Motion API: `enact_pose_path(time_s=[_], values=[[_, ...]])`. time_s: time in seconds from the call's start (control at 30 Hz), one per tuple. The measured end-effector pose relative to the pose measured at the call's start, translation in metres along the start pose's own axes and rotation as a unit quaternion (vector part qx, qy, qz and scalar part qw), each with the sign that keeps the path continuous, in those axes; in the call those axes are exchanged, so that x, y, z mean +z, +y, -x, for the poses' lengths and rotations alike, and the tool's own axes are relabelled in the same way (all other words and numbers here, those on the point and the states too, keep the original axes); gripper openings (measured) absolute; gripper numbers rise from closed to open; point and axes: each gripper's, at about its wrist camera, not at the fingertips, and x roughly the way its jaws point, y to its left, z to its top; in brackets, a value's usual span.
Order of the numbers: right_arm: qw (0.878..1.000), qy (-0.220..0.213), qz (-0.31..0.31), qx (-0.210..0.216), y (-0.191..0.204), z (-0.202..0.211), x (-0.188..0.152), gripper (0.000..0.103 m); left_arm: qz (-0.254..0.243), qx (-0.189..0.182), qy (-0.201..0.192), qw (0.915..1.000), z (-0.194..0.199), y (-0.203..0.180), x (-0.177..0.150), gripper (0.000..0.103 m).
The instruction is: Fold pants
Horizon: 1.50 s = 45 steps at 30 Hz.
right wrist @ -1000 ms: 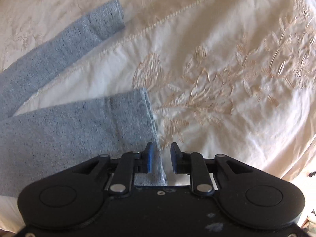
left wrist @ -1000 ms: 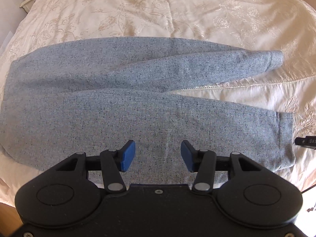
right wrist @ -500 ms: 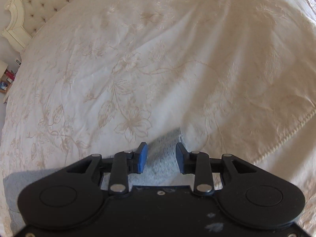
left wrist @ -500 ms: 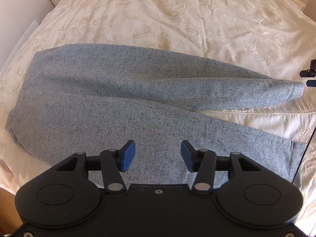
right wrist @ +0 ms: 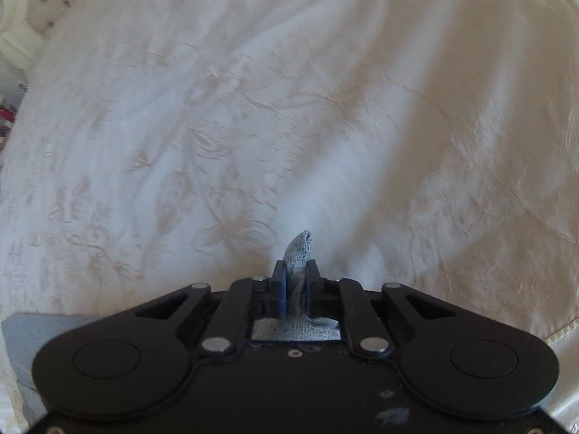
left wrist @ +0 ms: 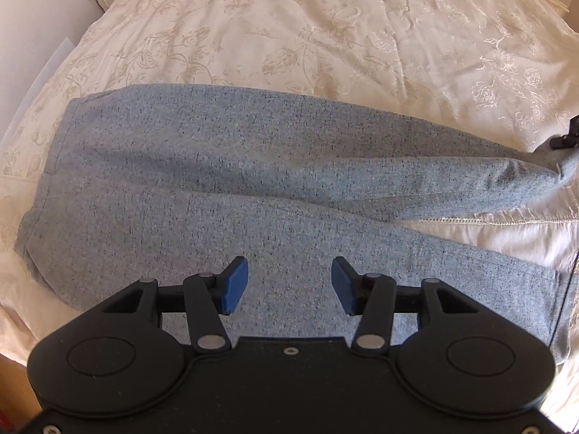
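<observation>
one pair of grey pants (left wrist: 224, 181), lying flat on a cream embroidered bedspread (left wrist: 325, 29), filling the middle band of the left wrist view. waistband toward the left edge of the frame, two legs running to the right and spread apart, a wedge of bedspread showing between them at right.

folding progress, as judged: barely begun. no fold made yet; legs not laid one on the other. first step in hand looks to be bringing the upper leg over the lower. lengthwise and crosswise folds both remain.

left gripper (left wrist: 289, 285): jaws wide, nothing between them, hovering over the lower leg at bottom centre of the frame, not gripping.

right gripper (right wrist: 296, 282): jaws closing, nearly together, with a tuft of grey fabric pinched between the blue pads and poking out above them, low centre of its frame. in the left wrist view the upper leg's cuff (left wrist: 564, 166) is lifted at the right edge.

containers: none visible; nothing to list as contents.
</observation>
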Motion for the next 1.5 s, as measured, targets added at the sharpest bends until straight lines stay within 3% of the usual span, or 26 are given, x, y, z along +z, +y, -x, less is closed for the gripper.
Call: enact_pose_path(time_s=[0.07,0.17,0.23,0.33,0.4,0.43,0.47,0.53,0.57,0.7,0.87,1.0,1.07,1.13,1.2,1.5], values=[[0.996,-0.058,0.055,0.037,0.018,0.031,0.003,0.009,-0.006,0.003,-0.004,1.0000,-0.006,0.004,0.014,0.056],[0.979,-0.157,0.103,0.077,0.032,0.075,0.002,0.009,-0.013,0.007,-0.019,0.9997,-0.012,0.009,0.033,0.056],[0.977,-0.177,0.109,0.051,0.029,0.079,-0.001,0.010,-0.013,0.007,-0.024,0.9996,-0.016,0.011,0.043,0.056],[0.987,-0.116,0.106,-0.045,0.018,0.035,-0.004,0.011,-0.008,0.000,-0.027,0.9996,-0.023,0.016,0.053,0.056],[0.983,-0.070,0.100,-0.138,0.013,0.008,-0.007,0.015,-0.008,-0.004,-0.024,0.9997,-0.027,0.018,0.055,0.056],[0.981,-0.065,0.087,-0.163,0.011,0.007,-0.009,0.017,-0.007,-0.007,-0.024,0.9997,-0.028,0.020,0.055,0.056],[0.981,-0.079,0.060,-0.166,0.010,0.013,-0.011,0.018,-0.006,-0.009,-0.022,0.9997,-0.029,0.022,0.054,0.056],[0.988,-0.098,0.000,-0.120,0.011,0.027,-0.010,0.029,-0.004,-0.011,-0.017,0.9998,-0.033,0.026,0.054,0.056],[0.991,-0.091,-0.030,-0.095,0.014,0.032,-0.009,0.035,-0.002,-0.011,-0.014,0.9998,-0.036,0.028,0.054,0.056],[0.992,-0.027,-0.114,-0.053,0.041,0.005,0.001,0.034,0.001,-0.011,-0.006,0.9999,-0.042,0.035,0.055,0.056],[0.981,0.022,-0.165,-0.101,0.073,-0.045,0.012,0.035,0.008,-0.001,-0.018,0.9998,-0.039,0.050,0.057,0.056],[0.962,0.076,-0.200,-0.172,0.084,-0.082,0.011,0.036,0.022,0.005,-0.012,0.9997,-0.043,0.067,0.057,0.056],[0.955,0.088,-0.214,-0.187,0.084,-0.091,0.005,0.036,0.030,0.007,-0.008,0.9995,-0.046,0.074,0.057,0.056],[0.955,0.084,-0.211,-0.189,0.085,-0.093,-0.001,0.031,0.036,0.008,-0.006,0.9993,-0.051,0.081,0.060,0.056],[0.963,0.079,-0.193,-0.171,0.087,-0.087,-0.009,0.005,0.037,0.008,-0.002,0.9993,-0.057,0.086,0.065,0.056],[0.986,0.014,-0.139,-0.095,0.083,-0.004,-0.083,0.004,0.070,-0.036,0.018,0.9968,-0.099,0.107,0.134,0.057]])
